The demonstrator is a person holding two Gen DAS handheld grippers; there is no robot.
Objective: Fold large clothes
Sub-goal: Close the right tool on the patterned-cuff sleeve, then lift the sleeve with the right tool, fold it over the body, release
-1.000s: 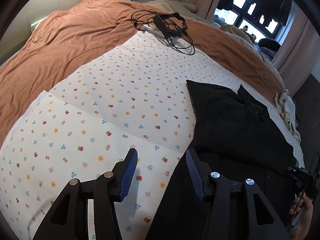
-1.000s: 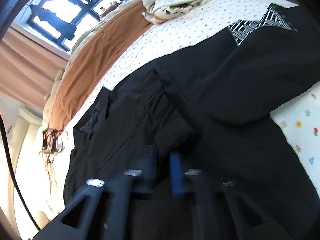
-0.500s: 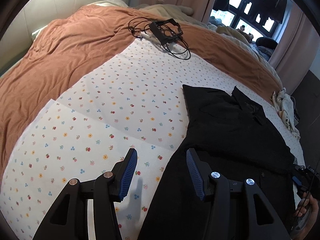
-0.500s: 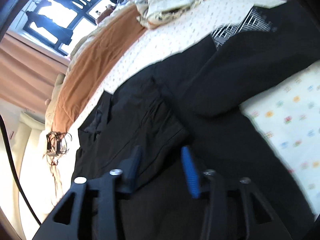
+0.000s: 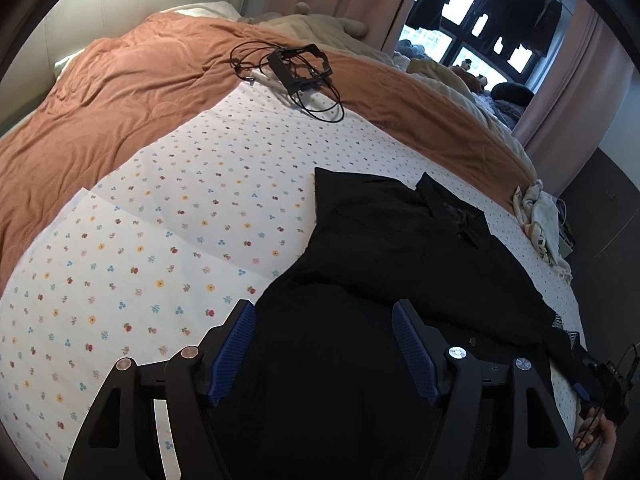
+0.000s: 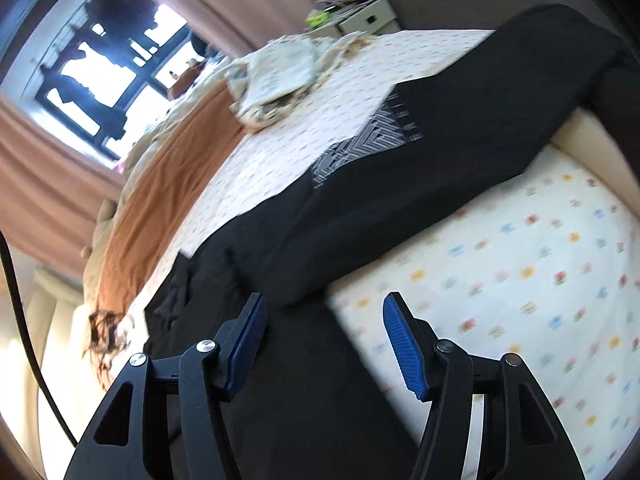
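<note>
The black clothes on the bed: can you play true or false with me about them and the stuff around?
1. The black garment lies on a flowered sheet. True.
2. The left hand-held gripper is squeezing the garment. False: its jaws are opening, nothing pinched.
3. A black frame with cables sits on the far side of the bed. True.
4. The blanket is green. False: it is rust orange.
5. The garment has a grey patterned patch. True.
</note>
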